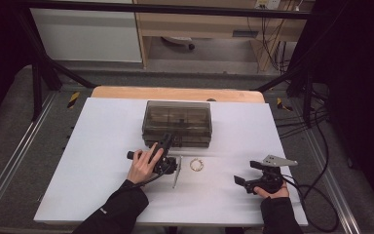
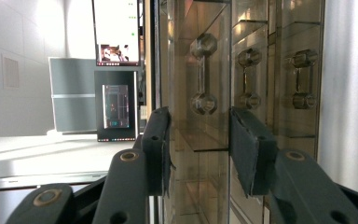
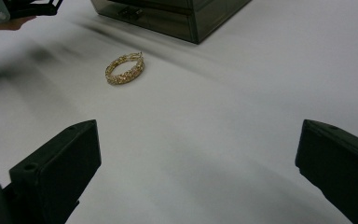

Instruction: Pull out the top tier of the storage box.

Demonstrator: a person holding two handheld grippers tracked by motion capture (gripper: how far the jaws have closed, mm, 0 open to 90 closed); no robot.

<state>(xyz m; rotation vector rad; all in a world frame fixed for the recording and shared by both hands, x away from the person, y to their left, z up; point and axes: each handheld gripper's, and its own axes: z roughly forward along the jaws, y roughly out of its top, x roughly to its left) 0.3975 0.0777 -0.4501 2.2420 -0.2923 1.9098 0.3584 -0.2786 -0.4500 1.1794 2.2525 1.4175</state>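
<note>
Left gripper [image 2: 199,149] at the front of a smoky translucent plastic drawer box [image 1: 177,123]; right gripper [image 3: 198,172] resting apart on the white table [image 1: 102,146]. In the left gripper view the jaws stand narrowed but not closed, one to each side of a moulded dumbbell-shaped drawer handle [image 2: 203,73] that lies just beyond and slightly above their tips; whether the pads touch the drawer front cannot be told, and nothing is gripped. The box is rigid, smooth and probably light, so it may slide on the table when a drawer is pulled. The handle's thin bar between its two knobs is the likely place to take hold, jaws closing across it; the glossy plastic looks slippery, and the knobs should stop the pads from running off.

In the right gripper view the jaws are spread wide with bare table between them. Ahead of them and toward the left-hand jaw lies a small gold-coloured openwork ring-shaped bracelet [image 3: 124,68], flat on the table, well apart from both jaws and just in front of the box. It appears light, thin and somewhat delicate: best pinched gently across its band at one side, not squeezed across its width.
</note>
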